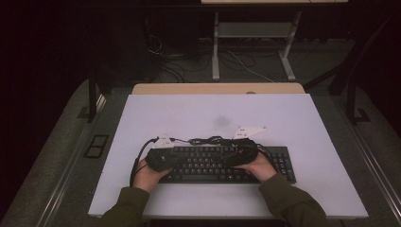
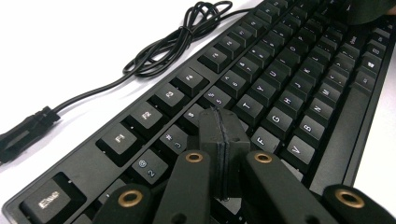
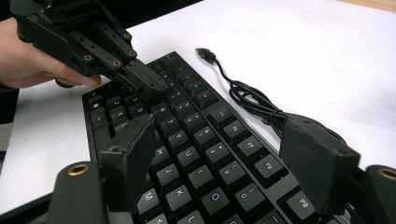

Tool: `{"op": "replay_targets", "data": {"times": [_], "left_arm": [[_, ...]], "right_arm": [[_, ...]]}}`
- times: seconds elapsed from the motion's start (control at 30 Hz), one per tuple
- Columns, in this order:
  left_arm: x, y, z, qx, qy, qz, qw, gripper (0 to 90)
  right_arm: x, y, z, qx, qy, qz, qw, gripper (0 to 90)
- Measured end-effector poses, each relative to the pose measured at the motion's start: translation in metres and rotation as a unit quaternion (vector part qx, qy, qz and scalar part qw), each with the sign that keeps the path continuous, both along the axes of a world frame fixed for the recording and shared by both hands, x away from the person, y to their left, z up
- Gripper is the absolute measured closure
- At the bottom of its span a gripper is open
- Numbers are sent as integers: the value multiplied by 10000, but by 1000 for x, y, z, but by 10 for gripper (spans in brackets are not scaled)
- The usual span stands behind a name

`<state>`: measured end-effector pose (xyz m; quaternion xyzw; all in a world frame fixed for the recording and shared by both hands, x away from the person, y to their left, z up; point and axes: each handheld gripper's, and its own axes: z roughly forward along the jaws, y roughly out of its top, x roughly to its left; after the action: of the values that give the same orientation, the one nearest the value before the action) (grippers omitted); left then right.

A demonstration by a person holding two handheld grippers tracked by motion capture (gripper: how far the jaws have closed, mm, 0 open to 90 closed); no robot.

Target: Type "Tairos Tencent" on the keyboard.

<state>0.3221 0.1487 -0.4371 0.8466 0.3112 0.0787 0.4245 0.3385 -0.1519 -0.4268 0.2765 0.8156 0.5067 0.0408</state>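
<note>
A black keyboard (image 1: 279, 163) lies on the white mat near the front edge, with its coiled black cable (image 1: 208, 140) just behind it. The cable ends in a USB plug (image 3: 205, 53). My left gripper (image 2: 223, 125) is shut with nothing between its pads. Its tip is low over the keys near the number row at the keyboard's left part; I cannot tell if it touches one. My right gripper (image 3: 224, 144) stands open above the keyboard's middle, its two pads (image 3: 133, 149) apart and holding nothing. It faces the left gripper (image 3: 152, 81).
The white mat (image 1: 213, 113) covers a wooden table (image 1: 217, 88). Both hands rest at the keyboard's ends. A metal desk frame (image 1: 255, 42) and loose cables are on the dark floor beyond the table.
</note>
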Motion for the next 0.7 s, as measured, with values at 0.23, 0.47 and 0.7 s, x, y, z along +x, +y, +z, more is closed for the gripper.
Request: {"op": "replay_targets", "data": {"times": [0.23, 0.47, 0.7], "left_arm": [[-1, 3, 4, -54, -43, 15, 10000, 889], [-3, 5, 7, -140, -63, 38, 9999, 884], [-7, 7, 8, -195, -60, 55, 9998, 784]], "right_arm": [[0, -1, 0, 19, -4, -23, 10000, 264], [0, 0, 0, 0, 3, -2, 10000, 271], [-2, 2, 0, -23, 41, 58, 10000, 310]]}}
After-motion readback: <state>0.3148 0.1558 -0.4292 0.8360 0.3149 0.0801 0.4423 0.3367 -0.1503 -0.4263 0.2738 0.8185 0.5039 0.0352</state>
